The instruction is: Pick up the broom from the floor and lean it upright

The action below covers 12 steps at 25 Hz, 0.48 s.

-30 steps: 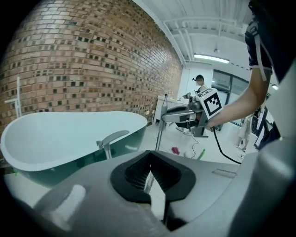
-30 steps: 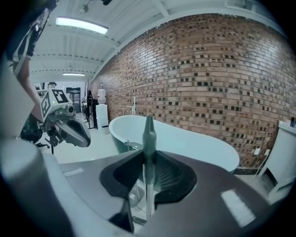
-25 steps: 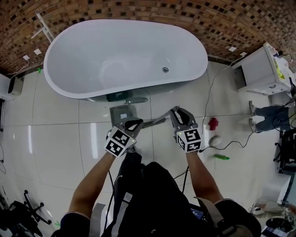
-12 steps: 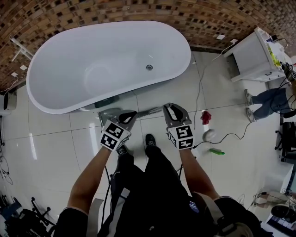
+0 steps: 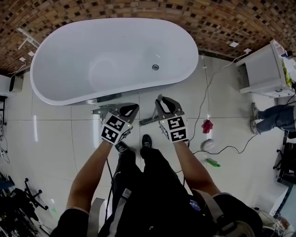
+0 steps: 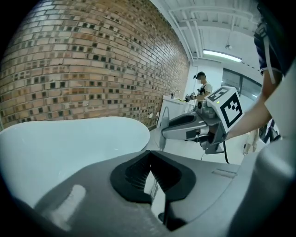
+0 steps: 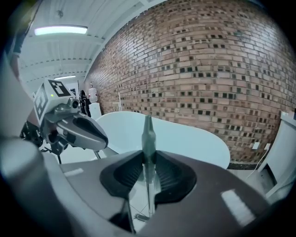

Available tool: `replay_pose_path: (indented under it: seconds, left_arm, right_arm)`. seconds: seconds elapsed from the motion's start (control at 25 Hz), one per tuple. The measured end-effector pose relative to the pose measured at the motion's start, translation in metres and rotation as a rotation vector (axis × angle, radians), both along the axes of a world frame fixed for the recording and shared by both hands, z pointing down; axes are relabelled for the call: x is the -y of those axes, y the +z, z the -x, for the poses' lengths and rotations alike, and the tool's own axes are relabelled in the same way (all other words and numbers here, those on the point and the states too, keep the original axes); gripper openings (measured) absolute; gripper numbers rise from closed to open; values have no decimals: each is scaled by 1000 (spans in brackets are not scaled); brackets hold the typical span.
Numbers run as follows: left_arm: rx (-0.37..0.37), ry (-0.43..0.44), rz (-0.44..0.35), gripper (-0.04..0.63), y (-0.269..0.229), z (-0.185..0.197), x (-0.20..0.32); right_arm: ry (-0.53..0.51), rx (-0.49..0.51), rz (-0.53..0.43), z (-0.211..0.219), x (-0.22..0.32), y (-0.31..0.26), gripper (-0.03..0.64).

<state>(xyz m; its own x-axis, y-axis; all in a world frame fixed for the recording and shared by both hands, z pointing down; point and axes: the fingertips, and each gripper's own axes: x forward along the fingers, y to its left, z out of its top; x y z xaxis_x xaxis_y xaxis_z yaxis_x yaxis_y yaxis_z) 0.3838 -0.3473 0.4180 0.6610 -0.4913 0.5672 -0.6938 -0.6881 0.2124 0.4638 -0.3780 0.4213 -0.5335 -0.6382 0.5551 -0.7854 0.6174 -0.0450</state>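
My right gripper (image 5: 163, 102) (image 7: 148, 159) is shut on the broom's grey handle (image 7: 148, 134), whose pointed tip sticks up above the jaws. From the head view a short stretch of the handle (image 5: 148, 121) slants down and left below that gripper, and its lower end is by my shoes. The left gripper (image 5: 131, 108) (image 6: 149, 155) hovers just left of it, pads together at the tips with nothing seen between them. Each gripper shows in the other's view: the right gripper (image 6: 165, 134) and the left gripper (image 7: 102, 138). Both point at the white bathtub (image 5: 115, 60).
A brick wall (image 5: 138, 9) runs behind the tub. A flat grey piece (image 5: 104, 111) lies at the tub's foot. On the right are a white cabinet (image 5: 266, 69), a floor cable (image 5: 203, 92), a red item (image 5: 207, 125), a green item (image 5: 211, 162) and another person (image 5: 273, 115).
Both grippers have moved closer to the tub, the right one carrying the broom. From above the handle now looks shorter than one second ago.
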Motion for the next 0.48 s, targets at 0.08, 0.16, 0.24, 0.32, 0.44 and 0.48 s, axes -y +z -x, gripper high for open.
replay_pose_path:
  seconds: [0.08,0.16,0.24,0.32,0.44,0.48]
  left_arm:
    - [-7,-45,1,2,-2,5,1]
    - [-17,-87,-3,2,-5,10,1]
    - [-21,-124,-10,2,-8,16,0]
    - [-17,-152,-15,2,-9,23,-3]
    - [-22,-203,-15,0,-12,33,-3]
    - [-26,-221,-16,2,-14,37,-3]
  right_arm:
    - [-38,11,8,14,10,6,84]
    - [-76,19,10,30,21,10,84]
    - [-109,28,11,45,32,13,84]
    - [-139,32,15,60,40,18,84]
    - [-175,24,19,79,55,26,84]
    - [-182,21,20,86,61,29,84]
